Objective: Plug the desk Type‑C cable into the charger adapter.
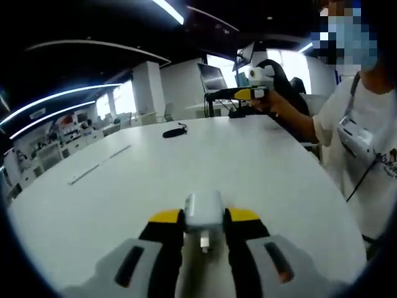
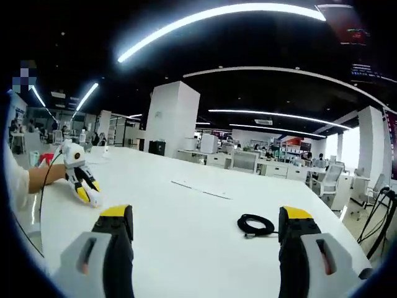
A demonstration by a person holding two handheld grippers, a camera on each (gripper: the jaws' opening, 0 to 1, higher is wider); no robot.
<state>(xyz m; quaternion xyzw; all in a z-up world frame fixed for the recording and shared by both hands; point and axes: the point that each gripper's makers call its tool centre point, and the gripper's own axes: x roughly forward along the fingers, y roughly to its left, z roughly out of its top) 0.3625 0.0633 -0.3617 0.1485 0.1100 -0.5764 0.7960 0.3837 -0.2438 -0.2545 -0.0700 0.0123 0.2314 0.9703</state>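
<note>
Spanning an open office, the white table (image 2: pixel 186 217) carries the coiled cable (image 2: pixel 255 225); left fingers (image 1: pixel 162 248) clamp the adapter (image 1: pixel 203 214), right fingers (image 2: pixel 115 242) apart.

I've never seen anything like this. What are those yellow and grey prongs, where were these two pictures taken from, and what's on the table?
No robot here: a person holds a two-pronged gripper in each hand, and each carries its own camera looking forward along its prongs. In the left gripper view, the left gripper is shut on a white charger adapter. In the right gripper view, the right gripper is open and holds nothing. On the white table lies a coiled black cable. Each view also catches the other gripper.
</note>
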